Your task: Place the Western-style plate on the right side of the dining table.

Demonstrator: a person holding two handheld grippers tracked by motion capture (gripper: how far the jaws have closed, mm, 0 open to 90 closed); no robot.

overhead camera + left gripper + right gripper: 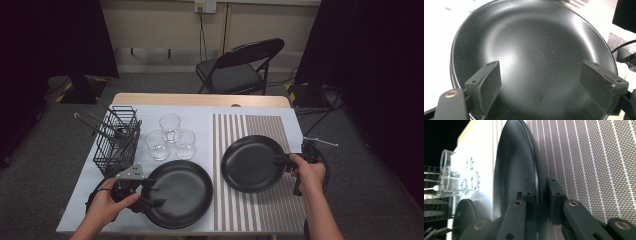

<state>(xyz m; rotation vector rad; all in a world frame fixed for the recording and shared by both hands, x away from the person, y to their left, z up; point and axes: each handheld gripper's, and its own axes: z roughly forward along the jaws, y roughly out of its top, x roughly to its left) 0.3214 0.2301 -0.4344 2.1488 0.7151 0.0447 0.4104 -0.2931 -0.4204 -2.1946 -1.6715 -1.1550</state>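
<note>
looks like a recording studio/lab: black curtains (50,35), lone folding chair (240,67), carpet floor (45,150), staged counter (200,100)

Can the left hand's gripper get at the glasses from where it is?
Probably yes. The left gripper hovers open over the near black plate, and the three glasses stand just beyond that plate with nothing between. The wire basket stands off to the side.
</note>
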